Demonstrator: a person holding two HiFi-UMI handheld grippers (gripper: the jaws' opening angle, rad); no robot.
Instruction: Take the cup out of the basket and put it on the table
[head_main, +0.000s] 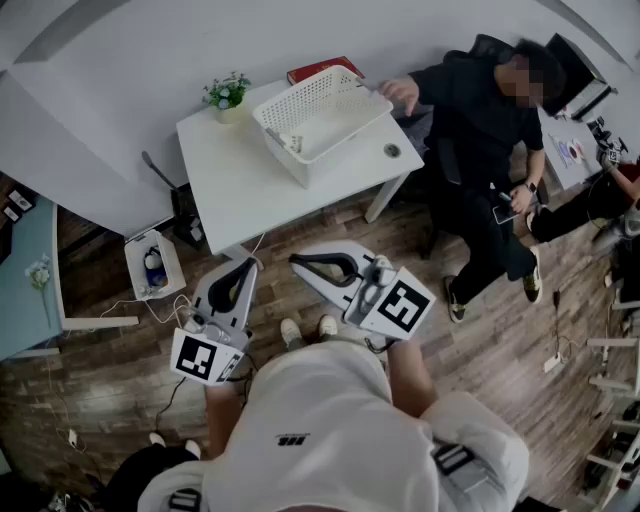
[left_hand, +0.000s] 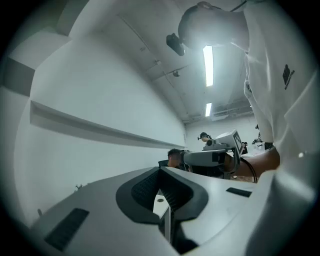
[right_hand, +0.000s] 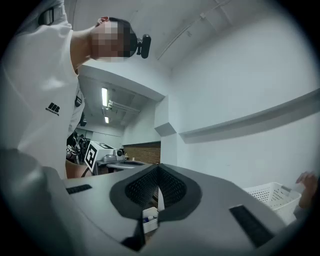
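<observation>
**Both tools held shut, far from the basket**

A brown wood floor (head_main: 500, 330) is seen under everything. A white table (head_main: 250, 190) is set by the wall. A person in black (head_main: 480, 110) is seated beside it, and one hand (head_main: 400, 95) is laid on the rim of the white basket (head_main: 340, 150). The basket is set on the far side of the table.

The left tool (head_main: 245, 262) and the right tool (head_main: 295, 262) are held low, close to the person in white, well apart from the table. The jaws of each tool are pressed together, and nothing is held between them.

A small white box (head_main: 150, 265) is set on the floor to the left of the table. A red book (head_main: 325, 68) is seen behind the basket, and a little plant (head_main: 227, 95) at the table's far left corner.

A small pale thing (head_main: 292, 142) is seen inside the basket, at its near left corner. Whether it is the cup cannot be told.
</observation>
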